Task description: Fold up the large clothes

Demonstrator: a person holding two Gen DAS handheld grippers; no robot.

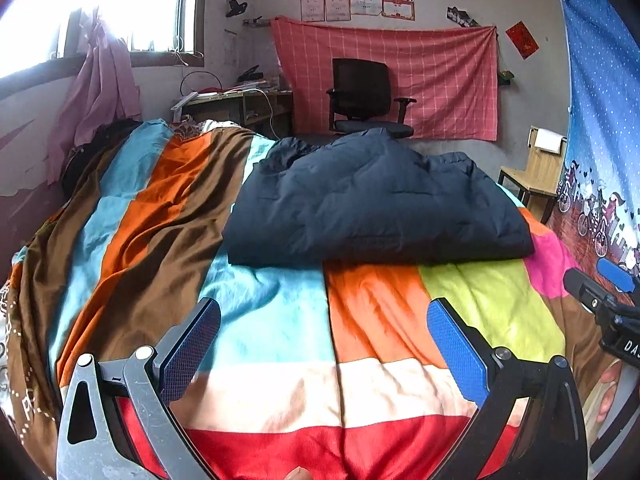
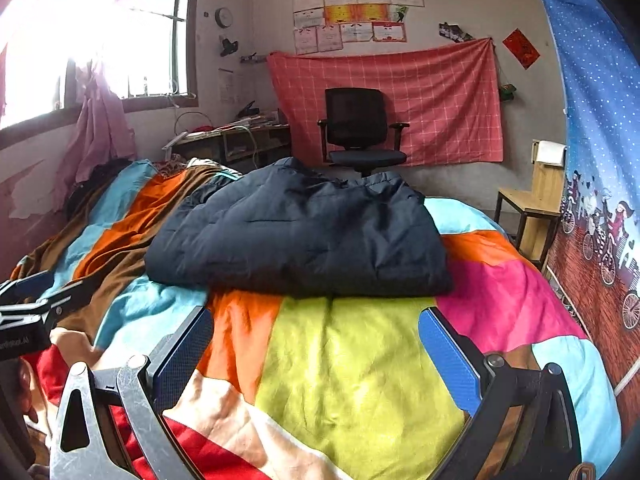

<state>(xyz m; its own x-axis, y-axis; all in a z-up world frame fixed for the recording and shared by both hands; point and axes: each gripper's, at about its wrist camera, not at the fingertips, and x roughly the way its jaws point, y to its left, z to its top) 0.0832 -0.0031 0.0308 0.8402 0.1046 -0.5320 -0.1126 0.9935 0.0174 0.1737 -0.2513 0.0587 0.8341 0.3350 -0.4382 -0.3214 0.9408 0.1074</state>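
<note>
The navy padded jacket (image 1: 376, 200) lies on the bed as a thick, roughly rectangular bundle, its near edge straight and its far side puffed up unevenly. It looks already folded at least once, so the job seems well along.

The left gripper (image 1: 324, 344) hangs over the striped bedspread (image 1: 272, 320) short of the jacket, its 2 fingers spread wide with nothing between them. The right gripper (image 2: 316, 352) does likewise above the yellow and orange patches, wide and empty. Each is apart from the jacket.

If another fold is wanted, the best approach is probably to take the 2 near corners at once, 1 per gripper, pinching through all layers so the padding does not slide, then lift evenly and lay the edge over flat. The puffy fill will likely spring back, so pressing it down afterward should help.

The bedspread is soft, wrinkled and multicoloured. Beyond the bed stand a black office chair (image 1: 364, 96) against a red checked cloth (image 1: 440, 80), a cluttered desk (image 1: 236, 100) under a bright window (image 1: 100, 4), and a wooden chair (image 1: 536, 172).
</note>
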